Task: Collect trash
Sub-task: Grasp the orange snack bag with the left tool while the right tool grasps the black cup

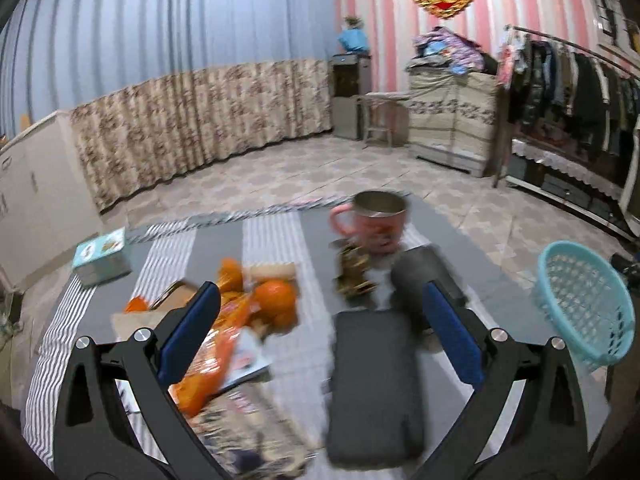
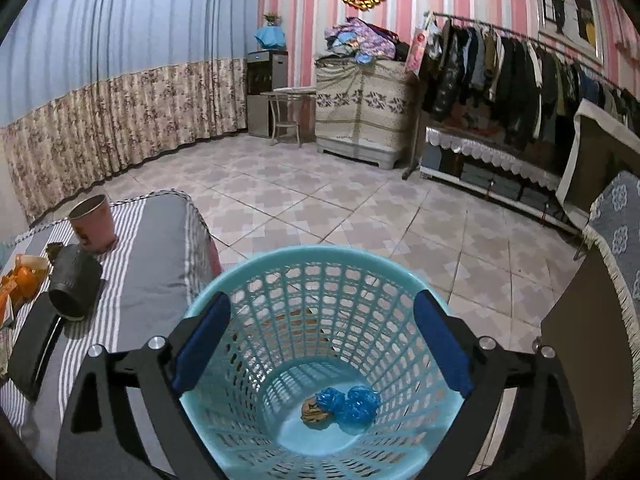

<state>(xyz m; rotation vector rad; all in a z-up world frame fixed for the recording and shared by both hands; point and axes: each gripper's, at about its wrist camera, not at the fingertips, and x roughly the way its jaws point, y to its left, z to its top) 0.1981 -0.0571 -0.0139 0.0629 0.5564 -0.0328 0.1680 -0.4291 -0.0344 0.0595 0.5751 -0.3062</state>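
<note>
The basket [image 2: 320, 300] is light blue plastic with latticed walls. It stands upright on the tiled floor, just beside the edge of the striped table. Two pieces of trash lie on its bottom, touching each other: a crumpled blue plastic wad [image 2: 352, 402] and a small brown crumpled scrap [image 2: 314, 414] on its left side.

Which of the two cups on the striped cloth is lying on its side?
The dark cup lies on its side, mouth toward the camera. The pink cup behind it stands upright, mouth up.
</note>
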